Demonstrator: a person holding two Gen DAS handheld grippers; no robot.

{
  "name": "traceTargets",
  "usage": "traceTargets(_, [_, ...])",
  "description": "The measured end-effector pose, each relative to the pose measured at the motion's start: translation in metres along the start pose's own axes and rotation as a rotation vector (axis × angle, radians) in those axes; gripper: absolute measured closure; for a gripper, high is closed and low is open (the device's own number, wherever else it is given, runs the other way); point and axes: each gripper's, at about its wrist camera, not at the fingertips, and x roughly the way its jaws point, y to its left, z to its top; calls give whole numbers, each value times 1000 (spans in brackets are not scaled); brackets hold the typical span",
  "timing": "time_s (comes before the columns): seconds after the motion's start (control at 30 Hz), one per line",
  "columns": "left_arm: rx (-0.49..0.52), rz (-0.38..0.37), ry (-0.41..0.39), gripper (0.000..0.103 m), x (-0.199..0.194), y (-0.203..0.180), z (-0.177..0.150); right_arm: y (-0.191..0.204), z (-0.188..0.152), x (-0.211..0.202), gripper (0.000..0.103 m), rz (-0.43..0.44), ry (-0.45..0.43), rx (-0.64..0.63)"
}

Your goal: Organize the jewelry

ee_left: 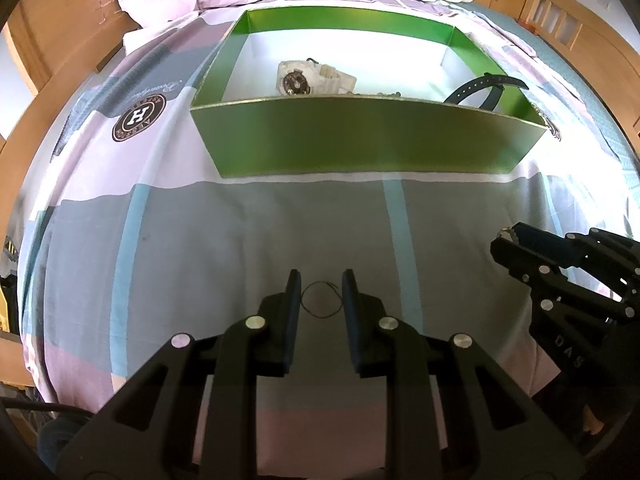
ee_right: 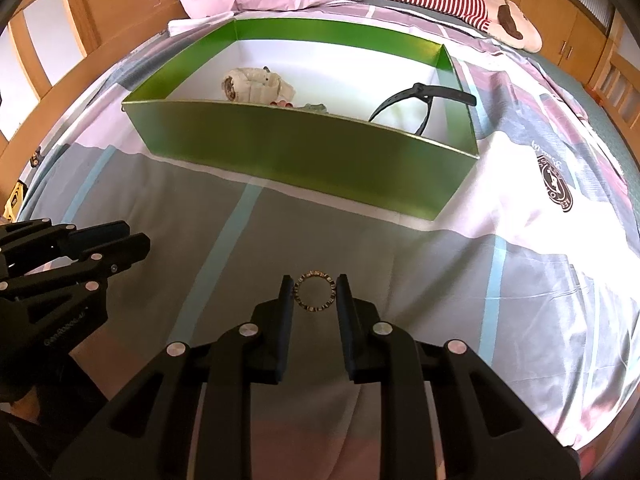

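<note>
Gold-and-dark beaded bracelet (ee_right: pixel 315 292) is clasped between the narrow jaws of the right gripper (ee_right: pixel 314 294), a thin black loop (ee_left: pixel 322 299) sits between the left gripper's (ee_left: pixel 321 294) narrow jaws, both over the bed (ee_left: pixel 200 232), green box (ee_left: pixel 360 136) at twelve o'clock holding a white watch (ee_left: pixel 308 78).

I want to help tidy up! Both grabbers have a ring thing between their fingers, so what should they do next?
Probably lift both and carry them to the green box: the right gripper holds a beaded ring, the left gripper a thin wire loop.
</note>
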Motion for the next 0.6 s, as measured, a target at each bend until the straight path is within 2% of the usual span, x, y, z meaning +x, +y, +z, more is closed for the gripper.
traceTargets(0.6, [0, -1, 7, 82, 3, 0, 1, 3, 3, 3, 81, -4, 6, -14])
